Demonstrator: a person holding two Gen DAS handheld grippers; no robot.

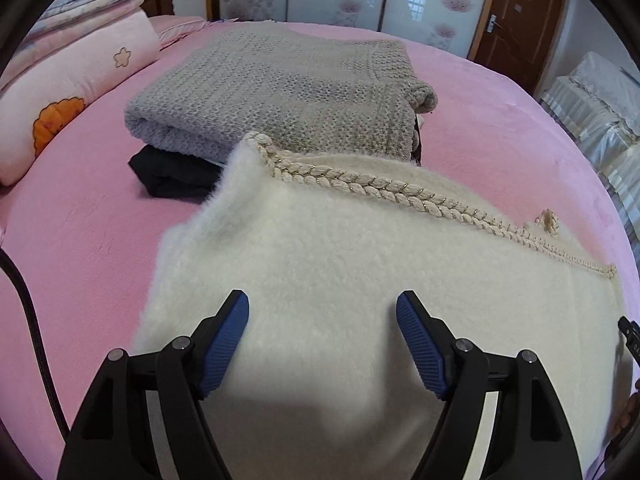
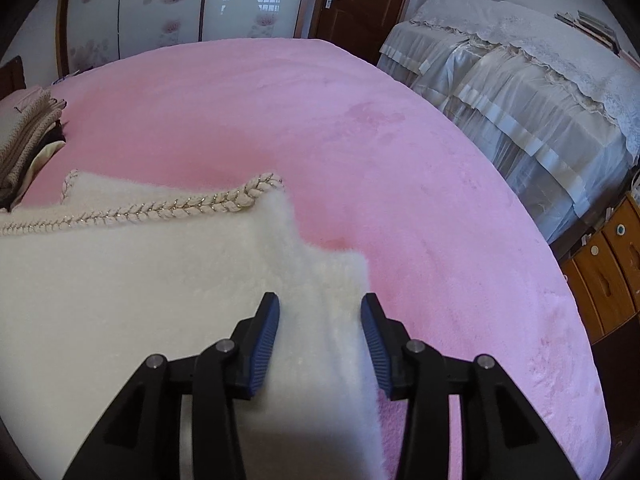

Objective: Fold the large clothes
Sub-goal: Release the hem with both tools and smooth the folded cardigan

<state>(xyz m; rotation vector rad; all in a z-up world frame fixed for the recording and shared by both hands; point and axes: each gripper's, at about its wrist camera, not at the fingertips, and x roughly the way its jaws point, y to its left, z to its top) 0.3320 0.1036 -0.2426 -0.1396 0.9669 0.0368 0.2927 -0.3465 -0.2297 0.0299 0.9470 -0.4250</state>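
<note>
A fluffy cream-white garment (image 1: 340, 264) with a braided gold-flecked trim (image 1: 384, 190) lies spread on the pink bed (image 1: 88, 232). My left gripper (image 1: 322, 312) is open, its blue pads wide apart over the garment's left part. In the right wrist view the same garment (image 2: 140, 280) fills the lower left, its trim (image 2: 168, 208) running across. My right gripper (image 2: 320, 310) is open over the garment's right edge, with the jaws on either side of a strip of cloth.
A folded grey knit sweater (image 1: 280, 92) lies on a stack with a black garment (image 1: 172, 176) behind the white one; the stack shows at the left in the right wrist view (image 2: 28, 140). Pink bedding (image 1: 72, 60) lies at far left. Lace-covered furniture (image 2: 520, 80) and a wooden cabinet (image 2: 604, 264) stand on the right.
</note>
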